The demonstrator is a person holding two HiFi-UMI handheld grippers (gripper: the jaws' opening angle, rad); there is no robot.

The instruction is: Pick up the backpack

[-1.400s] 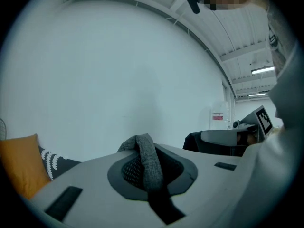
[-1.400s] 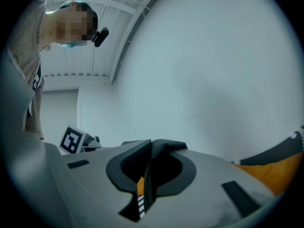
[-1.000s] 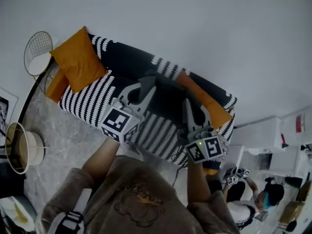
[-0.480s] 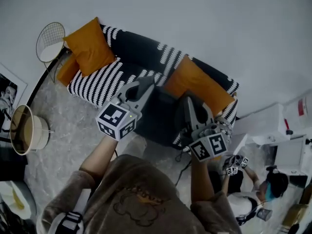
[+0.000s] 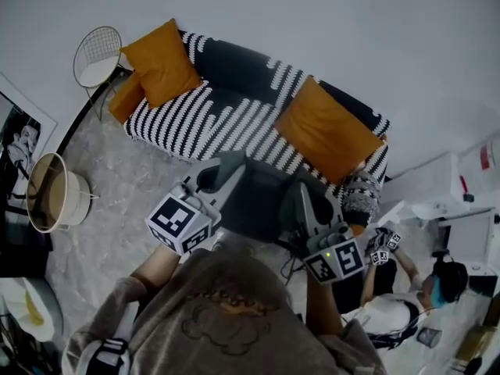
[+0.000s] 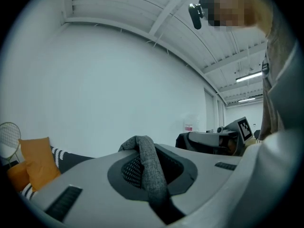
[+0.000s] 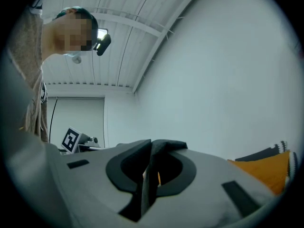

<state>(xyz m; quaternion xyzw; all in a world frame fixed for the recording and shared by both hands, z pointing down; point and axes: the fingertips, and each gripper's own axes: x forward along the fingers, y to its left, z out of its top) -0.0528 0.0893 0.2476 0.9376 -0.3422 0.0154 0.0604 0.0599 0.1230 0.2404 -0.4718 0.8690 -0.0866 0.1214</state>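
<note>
In front of the sofa (image 5: 195, 123): I have the backpack (image 5: 262, 198) hanging between my two grippers, over the floor (image 5: 117, 209).
Backpack: dark, bulky, off the seat. In the head view it sits just below the sofa's front edge.
Left gripper (image 5: 212, 184): jaws pinched narrow on a grey strap (image 6: 145, 163) that loops up over their tips.
Right gripper (image 5: 301, 201): jaws almost together, clamped on a dark strap (image 7: 151, 163) folded between the pads.
Sofa: black with white stripes, against the wall. The left cushion (image 5: 160, 61) is orange and propped at one end, and the right cushion (image 5: 328, 129), also orange, lies toward the other end.
Beside the sofa: a wire side table (image 5: 98, 53) stands just past its left end.
Floor: grey and marbled, with a round bin (image 5: 51, 192) well to my left.
</note>
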